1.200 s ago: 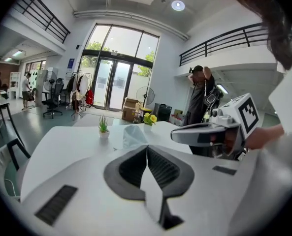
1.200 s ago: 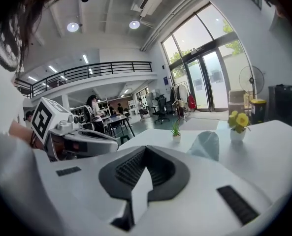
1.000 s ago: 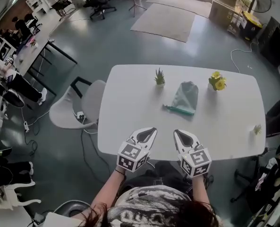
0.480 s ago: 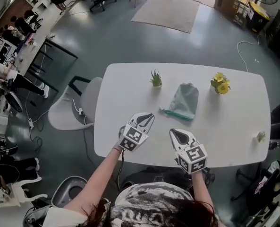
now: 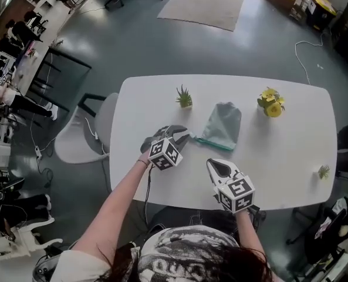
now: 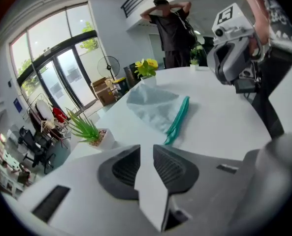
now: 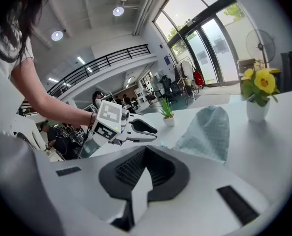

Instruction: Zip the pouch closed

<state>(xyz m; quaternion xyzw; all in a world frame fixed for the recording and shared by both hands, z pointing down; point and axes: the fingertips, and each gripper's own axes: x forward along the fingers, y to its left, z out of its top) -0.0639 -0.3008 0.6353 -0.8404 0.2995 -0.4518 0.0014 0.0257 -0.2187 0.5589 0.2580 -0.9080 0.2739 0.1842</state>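
Pouch [image 5: 223, 125]: soft matt cloth; table top [image 5: 291, 157] smooth w/ slight sheen.

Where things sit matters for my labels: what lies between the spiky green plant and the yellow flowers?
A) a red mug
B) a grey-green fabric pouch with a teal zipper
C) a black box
B: the grey-green fabric pouch lies between the spiky green plant and the yellow flowers.

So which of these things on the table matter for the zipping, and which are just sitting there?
For the job: grey-green pouch; its teal zipper; left gripper, jaws opening, nothing between them; right gripper, shut, empty.
Lying about: spiky potted plant; yellow flowers in a vase; small plant at far right.
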